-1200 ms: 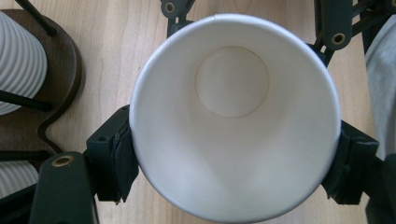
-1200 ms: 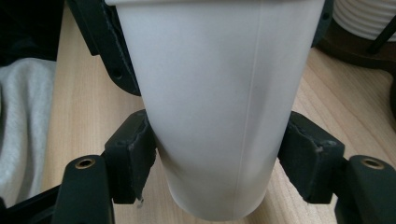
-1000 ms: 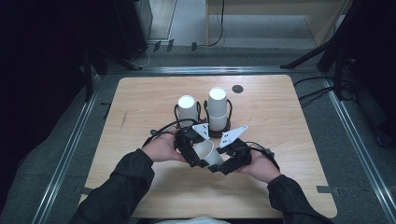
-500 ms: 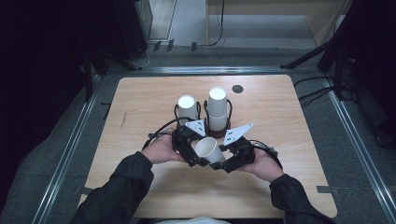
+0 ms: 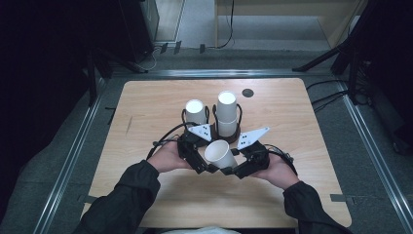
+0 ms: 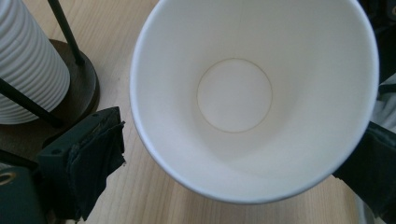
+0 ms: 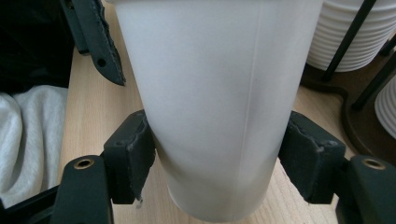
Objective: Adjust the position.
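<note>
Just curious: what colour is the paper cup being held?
Plain white, inside and out; the paper cup shows best in the left gripper view.

In the left gripper view the paper cup (image 6: 254, 100) hides most of the right jaw, and its rim runs off the top edge. In the right gripper view the stacked cups (image 7: 348, 37) are cut off by the right edge.

Table (image 5: 146, 107) with two cup stacks in stands at centre: left stack (image 5: 196, 112), right stack (image 5: 227, 113) just beside it and standing higher. A small disc (image 5: 248, 92) lies behind and to the right of the right stack. A single cup (image 5: 220, 153) sits in front of the stacks, tilted, between the left gripper (image 5: 202, 163) on its left and the right gripper (image 5: 237, 168) on its right, mouth toward the left gripper
</note>
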The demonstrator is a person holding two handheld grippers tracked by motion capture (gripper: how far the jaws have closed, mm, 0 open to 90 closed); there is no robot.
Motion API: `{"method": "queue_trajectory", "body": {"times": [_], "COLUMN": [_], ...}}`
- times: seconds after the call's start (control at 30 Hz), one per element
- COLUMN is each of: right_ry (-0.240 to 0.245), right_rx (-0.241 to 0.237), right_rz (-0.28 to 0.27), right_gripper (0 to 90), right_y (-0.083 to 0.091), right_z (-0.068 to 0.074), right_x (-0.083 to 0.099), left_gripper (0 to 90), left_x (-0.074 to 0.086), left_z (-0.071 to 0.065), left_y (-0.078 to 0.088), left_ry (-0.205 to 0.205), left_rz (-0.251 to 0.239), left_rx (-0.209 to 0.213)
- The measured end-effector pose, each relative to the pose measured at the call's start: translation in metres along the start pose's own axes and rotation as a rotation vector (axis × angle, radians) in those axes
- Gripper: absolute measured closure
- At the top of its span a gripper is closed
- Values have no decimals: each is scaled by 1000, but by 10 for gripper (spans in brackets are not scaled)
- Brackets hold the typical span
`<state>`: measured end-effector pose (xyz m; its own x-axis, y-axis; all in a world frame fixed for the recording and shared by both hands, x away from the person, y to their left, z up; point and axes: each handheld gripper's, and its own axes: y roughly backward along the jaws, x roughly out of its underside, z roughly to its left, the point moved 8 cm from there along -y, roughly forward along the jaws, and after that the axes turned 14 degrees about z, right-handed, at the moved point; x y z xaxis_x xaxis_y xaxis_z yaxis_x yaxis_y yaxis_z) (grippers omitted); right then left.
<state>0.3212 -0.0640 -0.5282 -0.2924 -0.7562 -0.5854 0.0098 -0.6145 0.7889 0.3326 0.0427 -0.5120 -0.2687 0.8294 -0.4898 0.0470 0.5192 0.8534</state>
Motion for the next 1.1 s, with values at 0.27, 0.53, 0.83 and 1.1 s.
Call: {"method": "queue_trajectory", "body": {"times": [0.27,0.53,0.83,1.1], "right_ry": [3,10,-5,-26], "right_rx": [-11,-40,-59,-69], "right_rz": [-33,-58,-58,-55], "right_gripper": [311,311,313,258], "right_y": [4,5,4,2], "right_z": [3,6,6,6], "right_x": [-5,-10,-11,-12], "left_gripper": [18,73,178,206], "left_x": [-7,-13,-15,-14], "left_z": [-3,-7,-10,-8], "left_y": [5,12,13,14], "left_ry": [29,61,53,61], "left_rz": [-95,-193,-227,-207], "left_rx": [19,61,61,48]}}
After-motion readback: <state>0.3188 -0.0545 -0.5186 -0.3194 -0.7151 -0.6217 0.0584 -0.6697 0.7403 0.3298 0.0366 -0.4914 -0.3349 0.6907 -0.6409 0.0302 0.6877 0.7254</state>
